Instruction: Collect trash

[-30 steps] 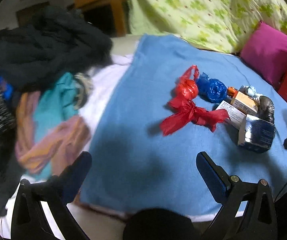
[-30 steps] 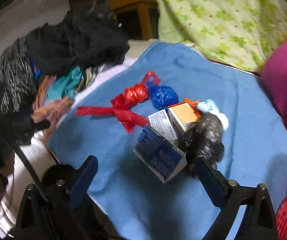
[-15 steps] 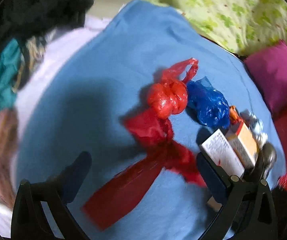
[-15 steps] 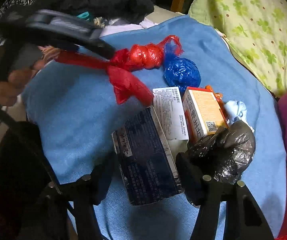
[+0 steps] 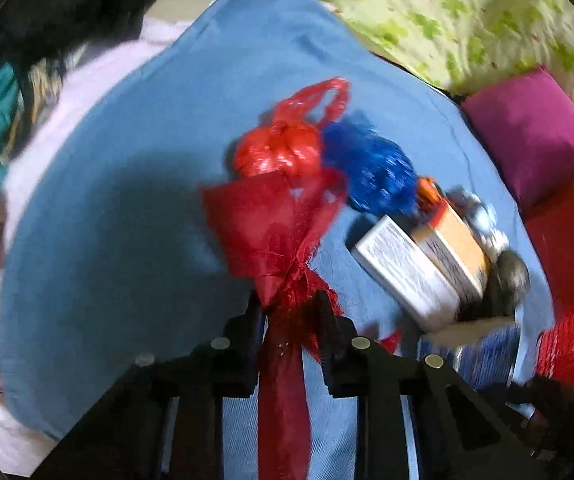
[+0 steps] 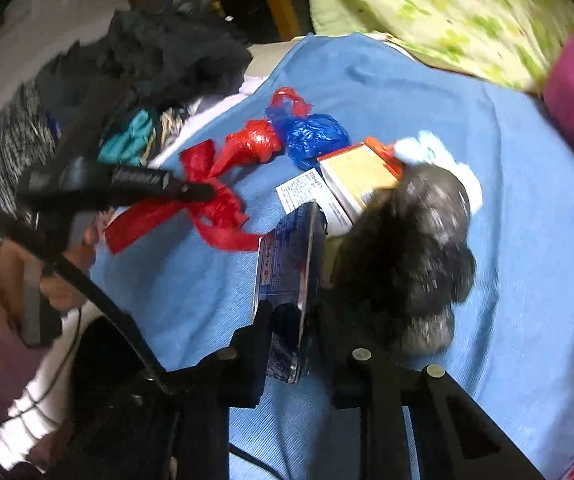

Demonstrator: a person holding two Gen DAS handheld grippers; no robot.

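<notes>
On the blue blanket [image 5: 135, 208], the left gripper [image 5: 289, 312] has just closed on the red ribbon [image 5: 275, 232], right gripper [image 6: 289, 320] on the dark blue box [image 6: 287, 256]; lift both straight up, slowly, keeping neighbouring trash undisturbed.

Both my wrist cameras look steeply down along my jaws, close over the blue blanket [image 5: 135, 208], sharing the trash pile [image 6: 327, 168].

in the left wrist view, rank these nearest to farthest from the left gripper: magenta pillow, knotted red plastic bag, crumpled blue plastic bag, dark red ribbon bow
1. Dark red ribbon bow: pinched at its knot between the jaws of the left gripper.
2. Knotted red plastic bag: just beyond the bow, centre.
3. Crumpled blue plastic bag: touching the red bag's right side, slightly farther.
4. Magenta pillow: far right, at the blue blanket's edge.
</notes>
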